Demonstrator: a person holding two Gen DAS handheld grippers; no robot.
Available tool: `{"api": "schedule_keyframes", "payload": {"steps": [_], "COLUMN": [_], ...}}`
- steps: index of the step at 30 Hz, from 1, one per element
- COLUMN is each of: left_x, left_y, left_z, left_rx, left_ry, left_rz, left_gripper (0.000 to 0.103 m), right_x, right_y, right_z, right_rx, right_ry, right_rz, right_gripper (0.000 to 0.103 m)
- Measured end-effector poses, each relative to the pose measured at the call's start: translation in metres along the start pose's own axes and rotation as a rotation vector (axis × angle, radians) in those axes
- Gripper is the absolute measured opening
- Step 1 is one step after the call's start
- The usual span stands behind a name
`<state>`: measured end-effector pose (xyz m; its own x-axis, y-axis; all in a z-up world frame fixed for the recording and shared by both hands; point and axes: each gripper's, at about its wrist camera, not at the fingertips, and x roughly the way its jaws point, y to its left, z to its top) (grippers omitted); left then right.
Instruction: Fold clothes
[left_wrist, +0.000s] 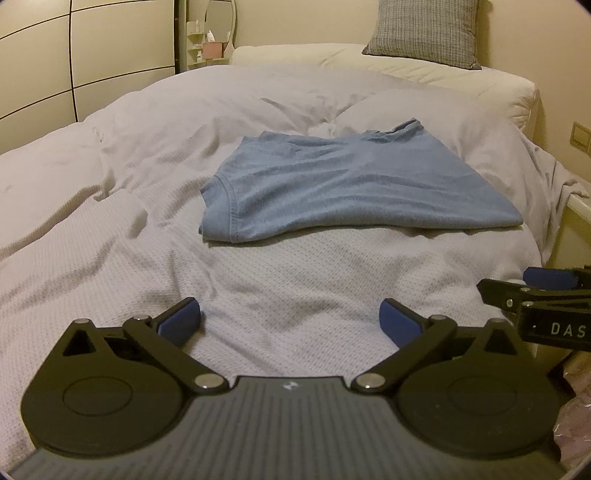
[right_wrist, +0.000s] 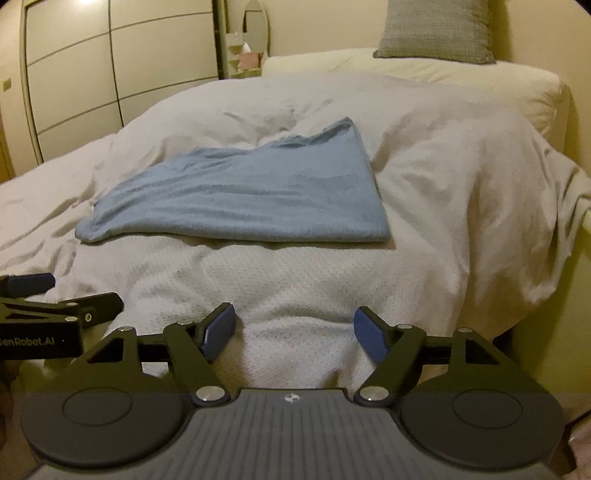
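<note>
Just short of the folded blue T-shirt (left_wrist: 354, 184) on the bed (left_wrist: 110, 229), the left gripper (left_wrist: 290, 321) and right gripper (right_wrist: 293, 328) hover, fingers spread wide, holding nothing.

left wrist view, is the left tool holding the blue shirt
No, the left tool is open and empty over the white bedspread, while the blue shirt lies folded farther up the bed.

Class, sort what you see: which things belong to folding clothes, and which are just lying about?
Job: folded light-blue cotton T-shirt; open left gripper; open right gripper; white waffle-weave bedspread.

Lying about: grey woven cushion; pink tissue box.
</note>
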<state>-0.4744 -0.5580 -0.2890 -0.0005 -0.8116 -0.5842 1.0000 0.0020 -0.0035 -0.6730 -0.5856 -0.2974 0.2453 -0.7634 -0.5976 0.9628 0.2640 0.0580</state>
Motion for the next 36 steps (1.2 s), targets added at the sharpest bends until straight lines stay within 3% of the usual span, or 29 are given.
{"api": "schedule_keyframes", "payload": {"steps": [16,22,36], "left_x": [-0.013,-0.039,-0.108], "left_y": [-0.001,-0.003,-0.011], "left_z": [0.002,0.001,-0.006], "left_rx": [0.003,-0.005,-0.06], "left_ry": [-0.009,-0.006,-0.006], "left_rz": [0.001,0.011,-0.006], "left_gripper": [0.102,0.102,0.102], "right_x": [-0.007,-0.035,-0.11], "right_y": [-0.003,-0.005,-0.001], "right_z": [0.009,0.011,0.007], "right_rx": [0.045,0.086,0.128], "right_ry": [0.049,0.06,0.035], "right_rz": [-0.022,-0.025,0.009], "right_gripper": [0.082,0.088,0.088]}}
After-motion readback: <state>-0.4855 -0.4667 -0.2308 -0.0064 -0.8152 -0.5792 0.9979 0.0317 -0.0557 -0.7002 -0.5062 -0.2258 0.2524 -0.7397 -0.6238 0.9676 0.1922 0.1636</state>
